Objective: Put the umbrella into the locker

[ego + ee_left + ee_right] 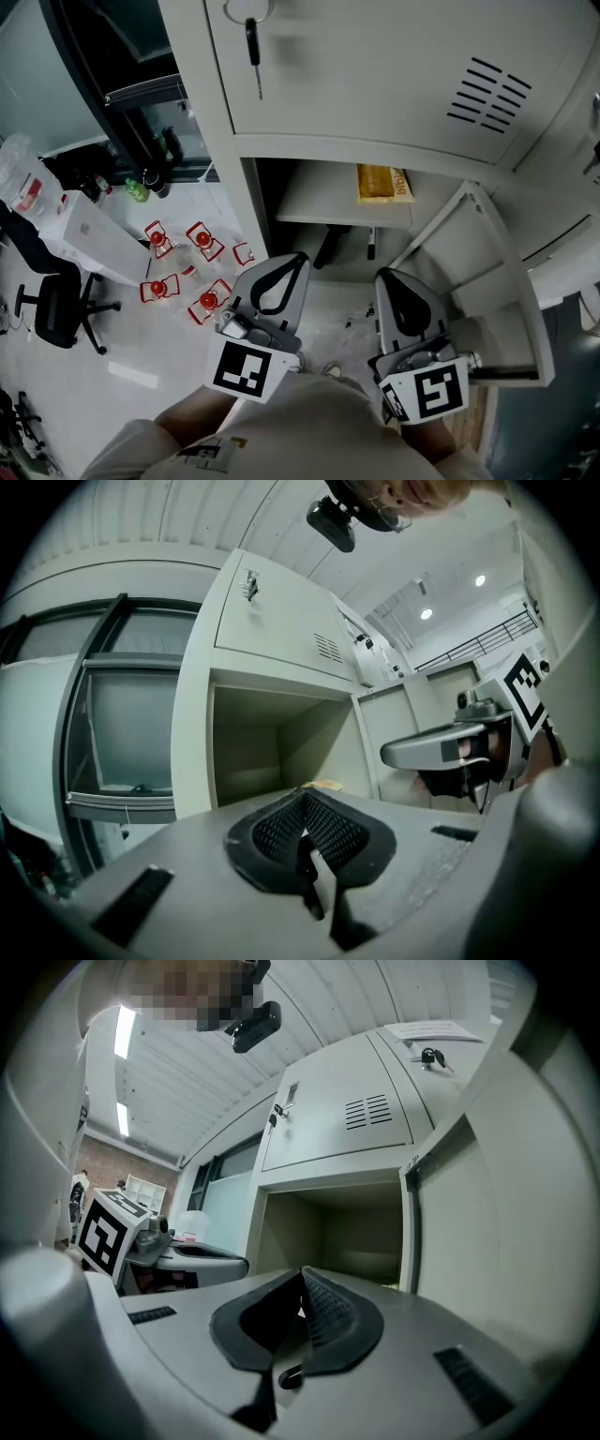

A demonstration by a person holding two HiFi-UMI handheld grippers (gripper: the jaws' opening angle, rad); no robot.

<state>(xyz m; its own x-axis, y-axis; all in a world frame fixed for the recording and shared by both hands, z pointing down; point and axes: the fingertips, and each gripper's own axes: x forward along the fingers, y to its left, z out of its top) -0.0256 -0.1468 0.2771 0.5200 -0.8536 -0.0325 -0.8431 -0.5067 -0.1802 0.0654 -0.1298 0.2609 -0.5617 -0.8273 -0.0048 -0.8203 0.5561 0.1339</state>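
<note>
The open locker compartment (319, 216) faces me, its door (487, 281) swung out to the right. A shelf (328, 208) inside carries a yellow packet (382, 183). Below the shelf are two dark slim shapes (330, 247); I cannot tell whether they are the umbrella. My left gripper (284, 269) and right gripper (390, 284) hang side by side in front of the opening, both shut and holding nothing. In the left gripper view the shut left gripper (303, 805) points at the compartment (272, 752). In the right gripper view the shut right gripper (302, 1283) does the same (352, 1232).
A key (253, 42) hangs in the closed locker door above. Several red-and-white items (187, 267) lie on the floor to the left, next to a black office chair (56, 309). A window frame (112, 733) stands left of the locker.
</note>
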